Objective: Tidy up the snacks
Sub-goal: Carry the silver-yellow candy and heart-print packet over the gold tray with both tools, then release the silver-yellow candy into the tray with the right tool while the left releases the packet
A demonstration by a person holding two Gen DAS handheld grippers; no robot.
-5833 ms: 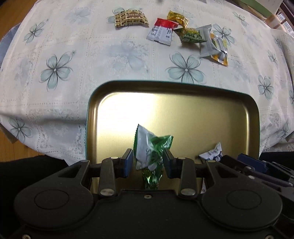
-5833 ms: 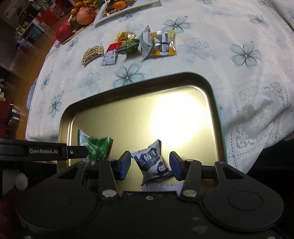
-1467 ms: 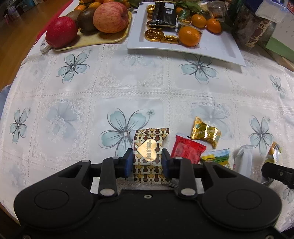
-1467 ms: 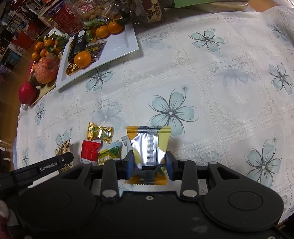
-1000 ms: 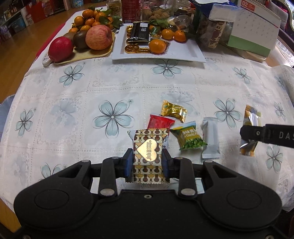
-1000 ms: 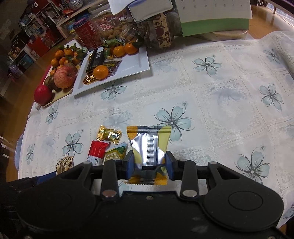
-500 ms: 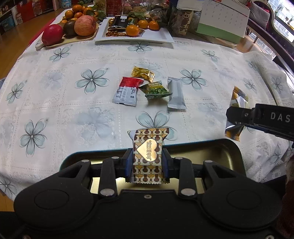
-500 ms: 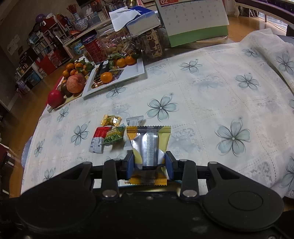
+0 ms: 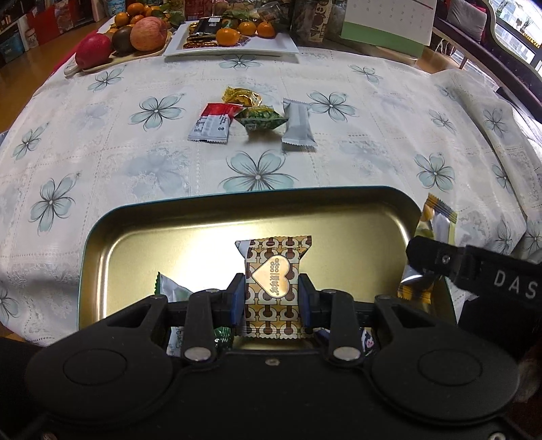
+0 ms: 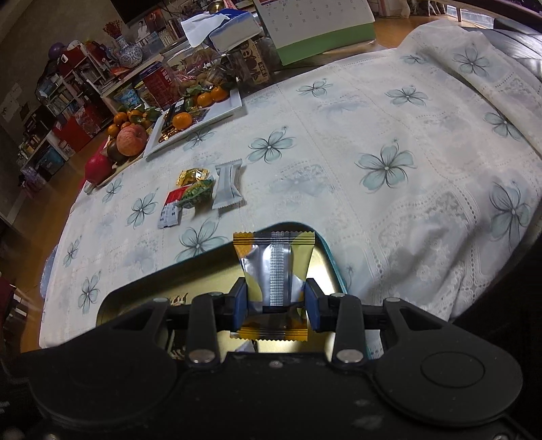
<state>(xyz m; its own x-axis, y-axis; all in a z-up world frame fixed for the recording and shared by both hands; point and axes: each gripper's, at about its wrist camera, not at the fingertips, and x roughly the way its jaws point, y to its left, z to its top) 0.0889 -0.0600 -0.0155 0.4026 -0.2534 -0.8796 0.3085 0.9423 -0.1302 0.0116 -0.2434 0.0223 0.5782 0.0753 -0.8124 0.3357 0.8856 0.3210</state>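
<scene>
My left gripper (image 9: 272, 299) is shut on a brown-and-gold patterned snack packet with a heart label (image 9: 272, 270), held over the gold tin tray (image 9: 135, 237). A green-and-white snack (image 9: 171, 292) lies in the tray, partly hidden behind the left finger. My right gripper (image 10: 275, 304) is shut on a silver-and-yellow snack packet (image 10: 273, 267) above the tray's far right corner (image 10: 325, 250). In the left wrist view that same packet (image 9: 437, 220) shows at the tray's right edge. On the cloth beyond lie a red-and-white packet (image 9: 211, 123), a gold candy (image 9: 241, 95), a green packet (image 9: 261, 116) and a grey bar (image 9: 297, 125).
At the table's far side stand a white plate with oranges (image 9: 233, 40), a board with apples (image 9: 135, 37), jars and a desk calendar (image 9: 386, 30). The floral tablecloth (image 9: 372, 142) drapes over the table's near and right edges.
Both grippers have drawn back from the row of loose snacks toward the near edge with their packets. The tin tray has come into view under them.
</scene>
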